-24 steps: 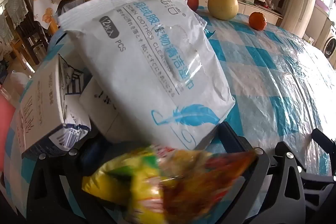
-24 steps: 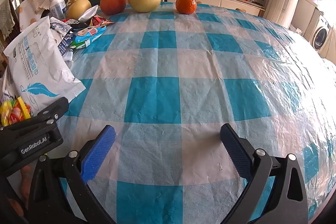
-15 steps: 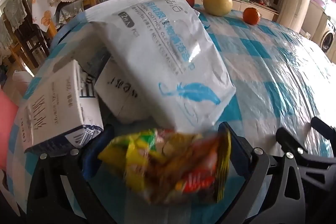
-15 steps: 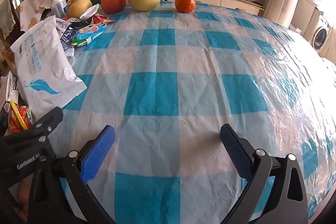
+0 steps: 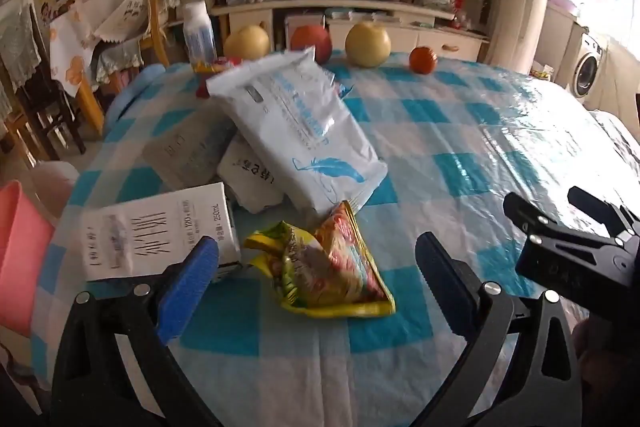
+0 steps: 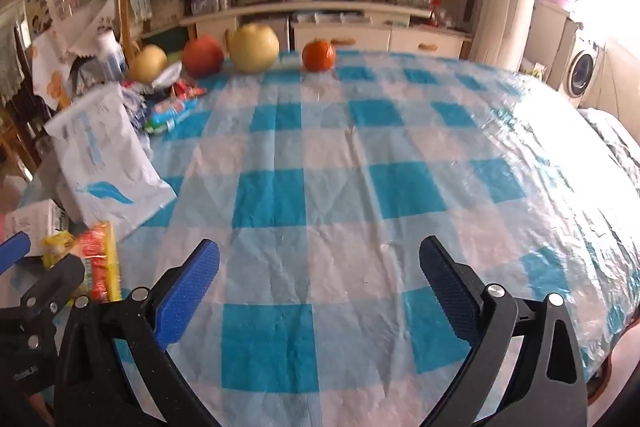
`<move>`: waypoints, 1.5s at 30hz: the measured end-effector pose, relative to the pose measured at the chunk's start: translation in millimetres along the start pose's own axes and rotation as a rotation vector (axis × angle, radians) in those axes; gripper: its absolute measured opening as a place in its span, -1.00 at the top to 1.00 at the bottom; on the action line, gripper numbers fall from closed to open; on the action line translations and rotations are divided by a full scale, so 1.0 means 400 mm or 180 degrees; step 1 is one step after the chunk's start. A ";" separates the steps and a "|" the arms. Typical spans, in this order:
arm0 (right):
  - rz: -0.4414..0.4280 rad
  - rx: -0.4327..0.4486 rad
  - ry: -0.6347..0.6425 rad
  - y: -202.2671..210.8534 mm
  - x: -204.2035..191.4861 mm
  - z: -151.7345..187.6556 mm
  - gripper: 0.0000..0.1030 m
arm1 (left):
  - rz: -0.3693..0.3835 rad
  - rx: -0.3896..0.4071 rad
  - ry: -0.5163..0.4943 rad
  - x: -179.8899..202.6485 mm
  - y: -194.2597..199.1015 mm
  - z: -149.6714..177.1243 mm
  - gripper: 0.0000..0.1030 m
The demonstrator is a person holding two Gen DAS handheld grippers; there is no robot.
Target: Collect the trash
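Trash is piled at the desk (image 5: 460, 131) edge: a snack wrapper (image 5: 328, 269), a white pack (image 5: 304, 131), a carton (image 5: 156, 231). Both the left gripper (image 5: 316, 267) and right gripper (image 6: 320, 279) are spread wide, holding nothing. Lots left.

checkered table (image 5: 460, 131): snack wrapper (image 5: 328, 267), wipes pack (image 5: 304, 131), carton (image 5: 156, 231), fruit (image 5: 368, 45).

Wrapper (image 5: 328, 267) before wipes pack (image 5: 296, 131)
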State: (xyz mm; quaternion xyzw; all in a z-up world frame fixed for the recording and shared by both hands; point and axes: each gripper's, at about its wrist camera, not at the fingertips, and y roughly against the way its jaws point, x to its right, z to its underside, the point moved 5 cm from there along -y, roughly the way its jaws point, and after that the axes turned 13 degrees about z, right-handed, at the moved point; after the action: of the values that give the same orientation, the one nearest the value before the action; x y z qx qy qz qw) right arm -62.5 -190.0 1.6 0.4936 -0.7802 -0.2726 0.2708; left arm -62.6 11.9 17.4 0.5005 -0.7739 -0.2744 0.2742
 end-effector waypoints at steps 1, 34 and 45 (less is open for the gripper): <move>0.0001 0.0067 -0.0005 0.020 0.005 0.000 -0.91 | 0.0014 0.0031 -0.0014 0.002 0.014 0.000 -0.92; 0.0082 0.1165 0.0162 0.360 -0.011 0.028 -0.91 | -0.0149 0.1158 0.0321 -0.137 0.406 0.031 -0.93; 0.0065 0.1316 0.0264 0.378 -0.026 0.039 -0.91 | -0.0257 0.1229 0.0170 -0.153 0.413 0.040 -0.93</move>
State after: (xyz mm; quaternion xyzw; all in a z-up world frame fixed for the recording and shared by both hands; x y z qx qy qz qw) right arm -163.7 -123.0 93.7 0.5416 -0.8126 -0.0834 0.1983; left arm -155.6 128.5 112.7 0.5815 -0.7840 -0.1183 0.1822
